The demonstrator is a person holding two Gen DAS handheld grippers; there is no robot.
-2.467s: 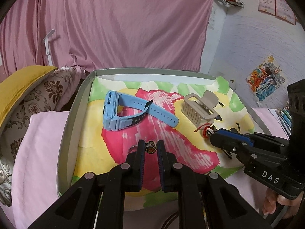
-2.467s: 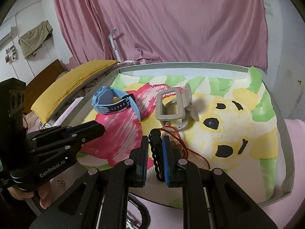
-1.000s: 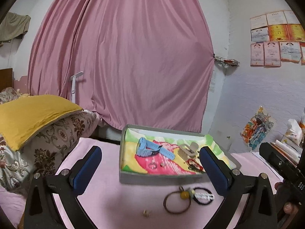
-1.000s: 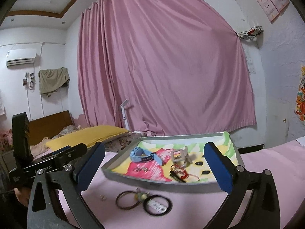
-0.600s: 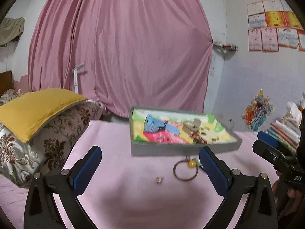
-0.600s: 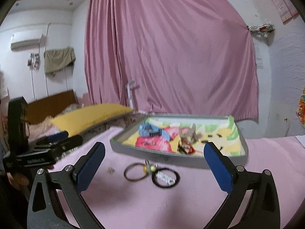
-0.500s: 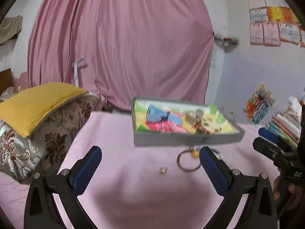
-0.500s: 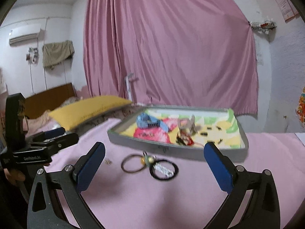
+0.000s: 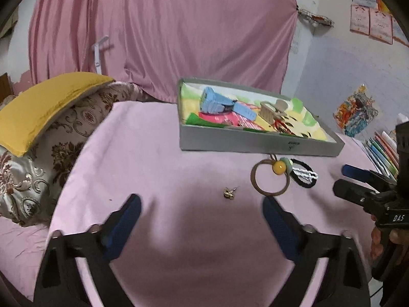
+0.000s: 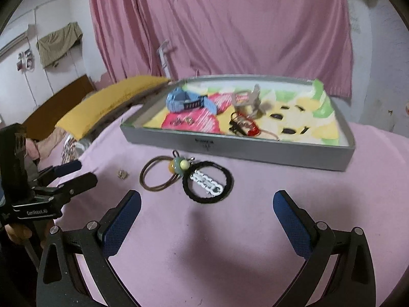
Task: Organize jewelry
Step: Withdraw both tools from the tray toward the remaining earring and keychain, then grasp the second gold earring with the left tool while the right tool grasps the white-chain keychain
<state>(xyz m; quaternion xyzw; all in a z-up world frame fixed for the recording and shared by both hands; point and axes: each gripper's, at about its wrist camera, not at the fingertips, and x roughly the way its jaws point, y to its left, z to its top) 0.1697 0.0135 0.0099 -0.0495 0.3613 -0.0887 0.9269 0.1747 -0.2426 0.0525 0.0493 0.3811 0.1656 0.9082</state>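
Left gripper (image 9: pixel 202 217) is gaping wide above the earring (image 9: pixel 228 193); right gripper (image 10: pixel 207 212) is gaping wide, facing the hair ties (image 10: pixel 207 182); both are holding nothing.

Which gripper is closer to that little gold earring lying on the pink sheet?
Left. The gold earring lies just ahead of the open left gripper, between its fingers' line. The right gripper is off to the earring's right, nearer the black hair tie.
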